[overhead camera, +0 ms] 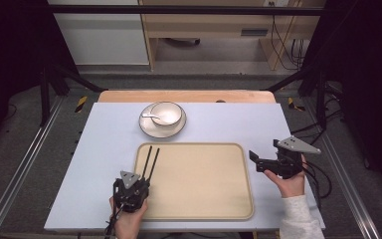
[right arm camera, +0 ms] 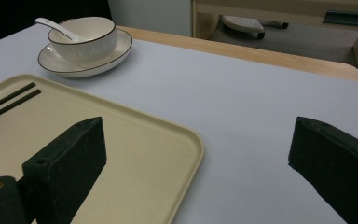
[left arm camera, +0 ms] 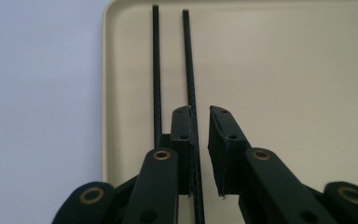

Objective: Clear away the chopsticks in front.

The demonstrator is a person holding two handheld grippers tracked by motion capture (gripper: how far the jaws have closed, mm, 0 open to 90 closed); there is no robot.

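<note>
Two black chopsticks lie side by side along the left part of a beige tray. My left gripper sits low over their near ends at the tray's front left. In the left gripper view its jaws stand a little apart. One chopstick runs along the inner face of the left jaw, with a gap to the right jaw. The other chopstick lies outside that jaw. My right gripper is held off the tray's right edge, wide open with nothing between its jaws.
Beyond the tray, a white bowl with a white spoon stands on a dark-rimmed plate. The right gripper view shows the bowl, plate and tray. A wooden table edge runs behind the pale mat.
</note>
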